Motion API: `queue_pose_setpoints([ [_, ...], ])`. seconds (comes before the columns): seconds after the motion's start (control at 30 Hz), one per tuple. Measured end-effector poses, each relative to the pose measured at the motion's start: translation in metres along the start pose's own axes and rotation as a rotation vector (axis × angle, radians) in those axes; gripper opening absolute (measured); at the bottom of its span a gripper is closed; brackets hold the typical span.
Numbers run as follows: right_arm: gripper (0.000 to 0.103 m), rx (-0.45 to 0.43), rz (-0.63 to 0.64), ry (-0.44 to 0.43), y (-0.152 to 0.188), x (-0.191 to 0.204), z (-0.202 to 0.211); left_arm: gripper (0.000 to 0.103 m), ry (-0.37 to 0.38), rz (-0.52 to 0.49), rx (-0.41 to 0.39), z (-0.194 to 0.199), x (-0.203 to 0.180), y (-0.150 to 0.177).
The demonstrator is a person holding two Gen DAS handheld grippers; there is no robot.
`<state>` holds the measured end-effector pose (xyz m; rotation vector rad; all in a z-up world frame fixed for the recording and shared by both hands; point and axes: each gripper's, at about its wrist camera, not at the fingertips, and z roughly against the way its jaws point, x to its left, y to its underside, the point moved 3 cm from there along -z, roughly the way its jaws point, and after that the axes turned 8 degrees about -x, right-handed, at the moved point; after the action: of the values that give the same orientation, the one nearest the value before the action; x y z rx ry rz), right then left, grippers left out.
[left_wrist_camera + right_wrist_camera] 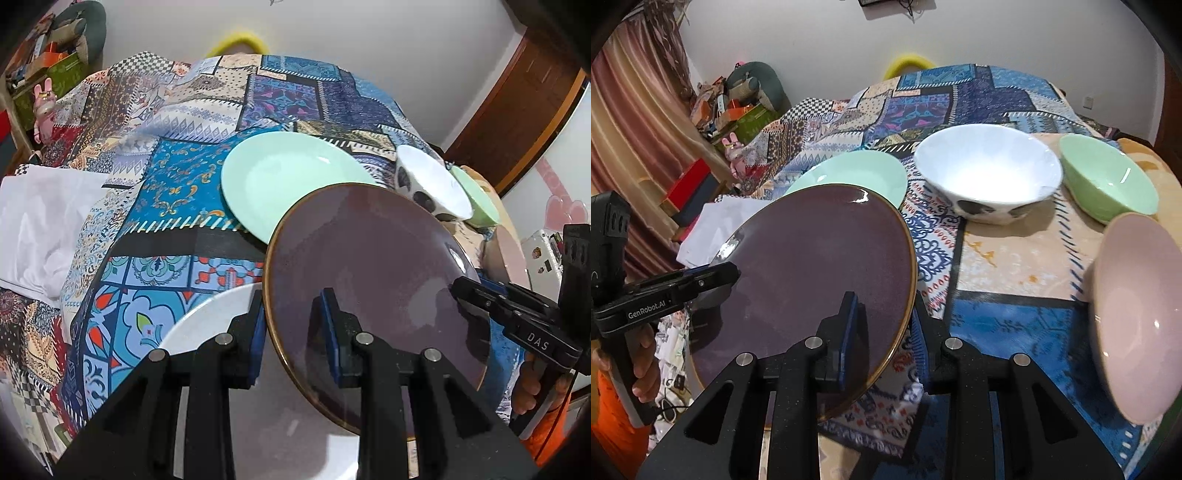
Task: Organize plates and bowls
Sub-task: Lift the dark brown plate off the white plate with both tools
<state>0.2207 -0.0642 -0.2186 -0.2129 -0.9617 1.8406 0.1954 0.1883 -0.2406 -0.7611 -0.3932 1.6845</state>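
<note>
Both tongs, left tongs (291,325) and right tongs (886,325), pinched the purple plate's (369,266) rim, holding it above the patterned cloth (166,192) near the bowls.

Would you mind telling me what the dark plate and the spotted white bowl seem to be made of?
Dark plate: likely glazed ceramic, purplish-brown with a golden-brown rim and a bright highlight.
Spotted white bowl: probably glossy ceramic or opal glass; smooth, thin-walled, dark spots outside.

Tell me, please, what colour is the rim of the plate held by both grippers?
A thin golden-brown rim edges the dark purple plate; the right wrist view shows it best.
</note>
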Motion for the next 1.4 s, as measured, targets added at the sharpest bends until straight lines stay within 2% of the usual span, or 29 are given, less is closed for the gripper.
queue_pose_setpoints([
  [0.3,0.025,-0.033,-0.014,0.023,0.006,-0.015,0.034,0.028,0.022,-0.03,-0.016,0.023,-0.035,0.007],
  [0.77,0.025,-0.034,-0.037,0.049,0.027,-0.045,0.06,0.028,0.055,-0.055,0.02,0.034,-0.087,0.035],
  [1.4,0.025,0.03,-0.11,0.077,0.061,-0.084,0.05,0.028,0.06,-0.067,0.142,-0.01,-0.116,0.065],
])
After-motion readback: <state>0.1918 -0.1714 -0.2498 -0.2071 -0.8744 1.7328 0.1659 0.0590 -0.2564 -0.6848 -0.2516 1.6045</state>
